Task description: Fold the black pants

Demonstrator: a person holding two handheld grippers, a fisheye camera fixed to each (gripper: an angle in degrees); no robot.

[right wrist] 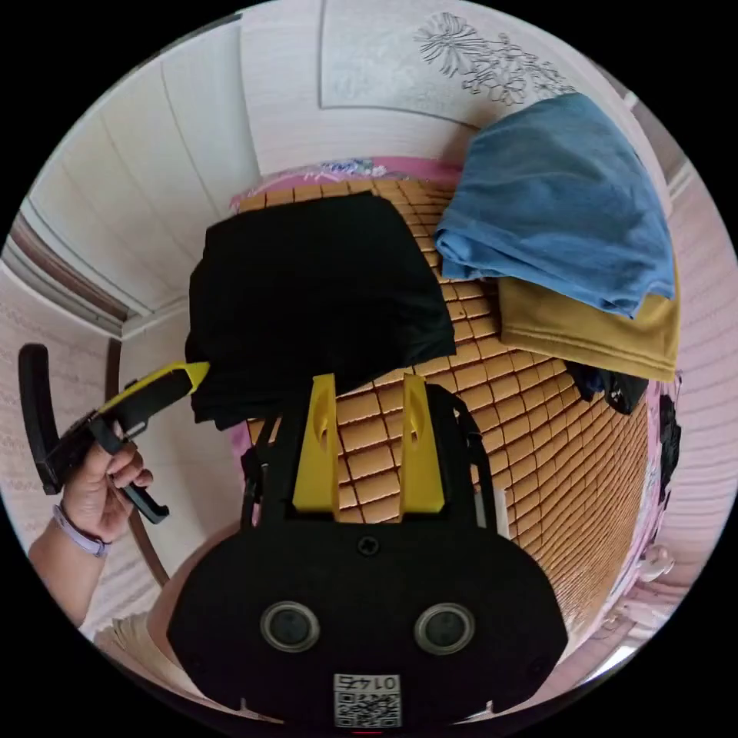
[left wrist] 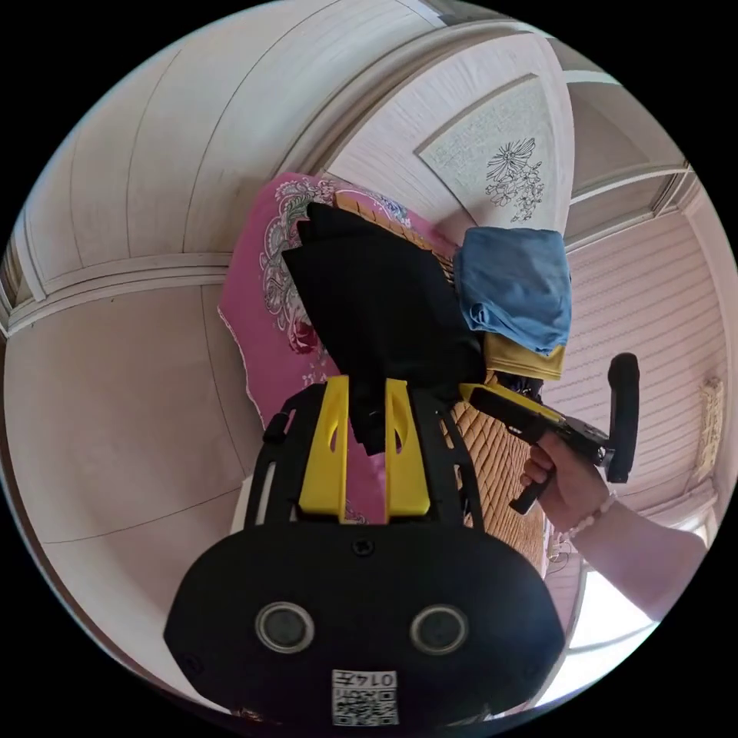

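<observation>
Left gripper [left wrist: 365,400]: my two yellow jaws stand a little apart with a fold of the black pants [left wrist: 377,307] hanging down between them. I cannot tell whether both jaws press on the cloth.

Right gripper [right wrist: 367,392]: jaws released, nothing between them but the bamboo mat [right wrist: 492,430] below. Their tips sit just short of the near edge of the pants [right wrist: 315,292].

The pants lie folded into a dark block on the mat, one edge hanging past the mat's side toward the left gripper [right wrist: 181,378], whose yellow tip touches that edge in the right gripper view. A hand [right wrist: 104,480] with a bracelet at the wrist grips its handle.

In the left gripper view the right gripper [left wrist: 492,400] comes in from the side, held by a hand [left wrist: 565,484] wearing a bead bracelet, its tip against the far side of the pants.

Beside the pants, apart from them, a blue cloth [right wrist: 561,200] is stacked on a mustard-yellow cloth [right wrist: 592,330]. A pink flowered sheet [left wrist: 269,307] shows under the mat. White panelled cupboard doors [right wrist: 307,100] stand behind.
</observation>
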